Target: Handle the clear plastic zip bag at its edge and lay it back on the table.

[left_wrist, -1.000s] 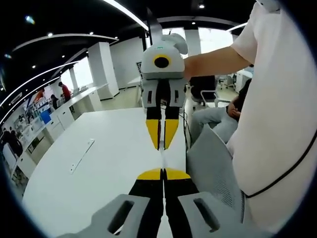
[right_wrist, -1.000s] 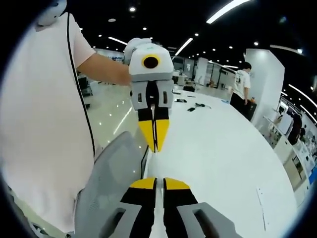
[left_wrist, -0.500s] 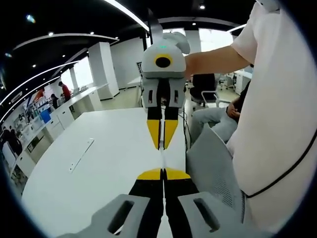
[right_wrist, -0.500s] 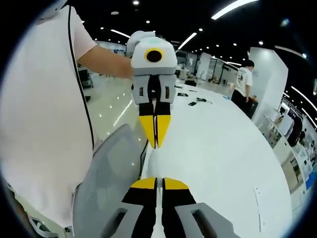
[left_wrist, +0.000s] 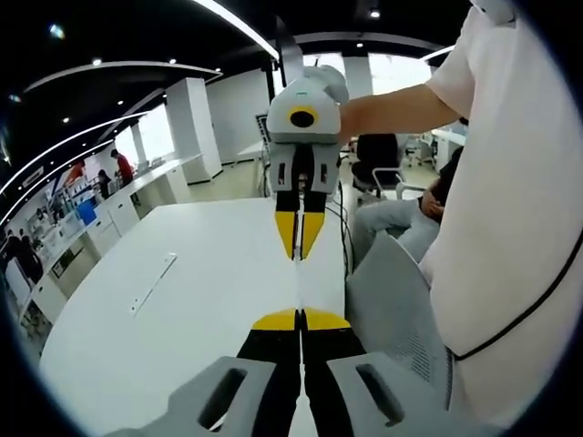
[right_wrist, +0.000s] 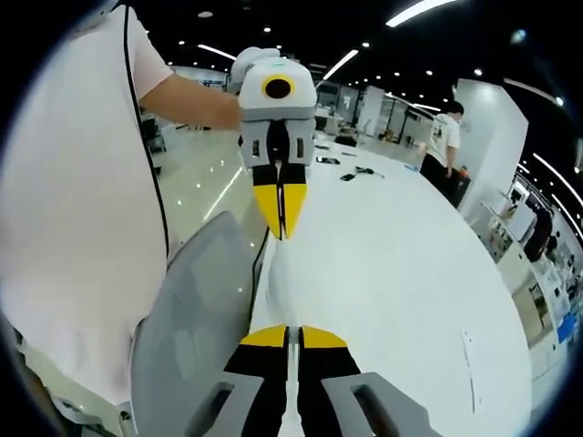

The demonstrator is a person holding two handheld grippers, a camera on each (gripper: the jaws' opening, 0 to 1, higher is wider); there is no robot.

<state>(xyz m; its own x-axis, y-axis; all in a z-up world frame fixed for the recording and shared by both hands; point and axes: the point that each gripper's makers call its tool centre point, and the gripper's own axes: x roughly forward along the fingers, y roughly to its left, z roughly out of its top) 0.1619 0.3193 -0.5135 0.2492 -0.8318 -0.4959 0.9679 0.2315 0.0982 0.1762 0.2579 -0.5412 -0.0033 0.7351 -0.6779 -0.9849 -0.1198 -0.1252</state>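
The clear plastic zip bag [left_wrist: 299, 287] hangs edge-on above the white table, so it reads as a thin pale line stretched between the two grippers. My left gripper [left_wrist: 300, 314] is shut on its near end, yellow tips together. Facing it, my right gripper [left_wrist: 298, 255] is shut on the far end. In the right gripper view the bag [right_wrist: 281, 282] is a faint translucent strip. It runs from the right gripper [right_wrist: 287, 330] up to the left gripper [right_wrist: 281, 235]. Both grippers are held in the air over the table's edge.
The white table [left_wrist: 173, 309] spreads to one side, with a flat pale strip [left_wrist: 150, 284] lying on it. A grey mesh chair [right_wrist: 191, 309] stands at the table edge beside the person in a white shirt [left_wrist: 510, 228]. Other people stand far off by counters.
The two grippers have drawn apart, so each looks smaller and farther off in the other's view. Both remain shut.
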